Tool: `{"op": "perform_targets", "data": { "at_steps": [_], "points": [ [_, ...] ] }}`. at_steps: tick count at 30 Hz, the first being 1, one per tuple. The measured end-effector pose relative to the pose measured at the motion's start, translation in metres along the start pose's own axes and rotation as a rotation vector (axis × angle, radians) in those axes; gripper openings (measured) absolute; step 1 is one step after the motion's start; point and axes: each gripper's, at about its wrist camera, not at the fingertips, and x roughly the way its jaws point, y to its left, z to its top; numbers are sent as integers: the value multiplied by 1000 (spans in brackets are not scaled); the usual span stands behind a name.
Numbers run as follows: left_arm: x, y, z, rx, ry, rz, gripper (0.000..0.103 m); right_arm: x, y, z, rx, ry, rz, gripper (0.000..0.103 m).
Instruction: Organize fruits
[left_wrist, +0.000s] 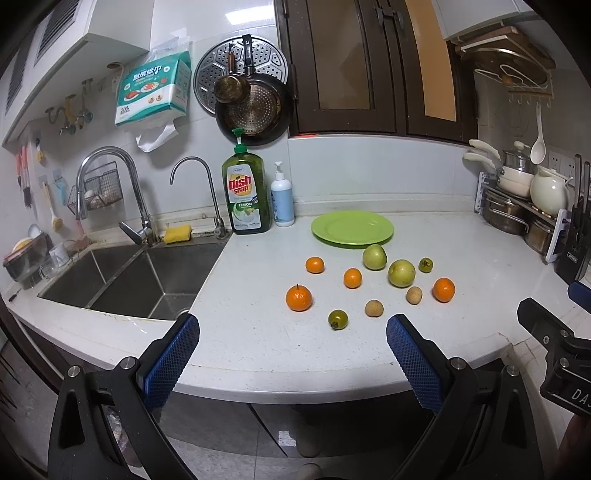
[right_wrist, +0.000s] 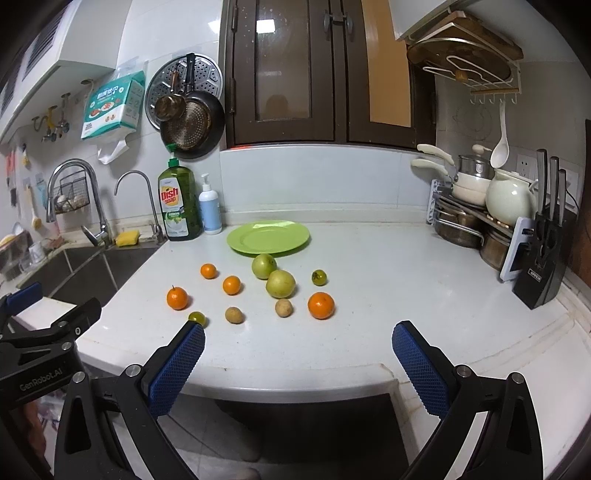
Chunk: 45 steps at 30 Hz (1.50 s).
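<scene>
White stone counter (right_wrist: 369, 295) along a white tiled wall (left_wrist: 369, 173), double steel sink (left_wrist: 147, 280) sunk into its left end with two taps (left_wrist: 110, 184) behind. Dark wood-framed window (right_wrist: 314, 74) above the back edge, pans (left_wrist: 251, 103) and paper-towel pack (left_wrist: 153, 88) hung to its left. Pot rack (right_wrist: 476, 214) and knife block (right_wrist: 543, 258) at the right back corner; dim, cool indoor light.

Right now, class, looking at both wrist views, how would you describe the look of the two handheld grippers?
Each gripper, left gripper and right gripper, has two black angular fingers with silver round bolts and blue, diamond-textured rubber pads. The left gripper's black body reads "GenRobot.AI" in pale lettering in the right wrist view. No cables or sleeves show.
</scene>
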Motion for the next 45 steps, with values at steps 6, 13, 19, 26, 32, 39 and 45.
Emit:
{"op": "perform_targets", "data": {
  "at_steps": [6, 13, 19, 26, 32, 39, 45],
  "points": [
    [-4, 3, 0, -7, -16, 8, 103, -1, 3, 1, -7, -4, 0, 102],
    [-7, 6, 0, -11, -24, 9, 103, -5, 6, 0, -11, -12, 2, 102],
    [-8, 8, 0, -10, -23, 4, 103, -6, 6, 1, -14, -13, 6, 102],
    [-8, 9, 1, -6, -22, 5, 103, -5, 6, 3, -13, -13, 11, 102],
    [-8, 9, 1, -4, -20, 8, 103, -5, 6, 3, -14, -9, 16, 102],
    [-8, 10, 0, -3, -19, 8, 103, -4, 7, 3, -13, -7, 19, 102],
    [-6, 10, -1, -6, -12, 5, 103, -3, 8, 2, -13, -4, 21, 102]
  ]
}}
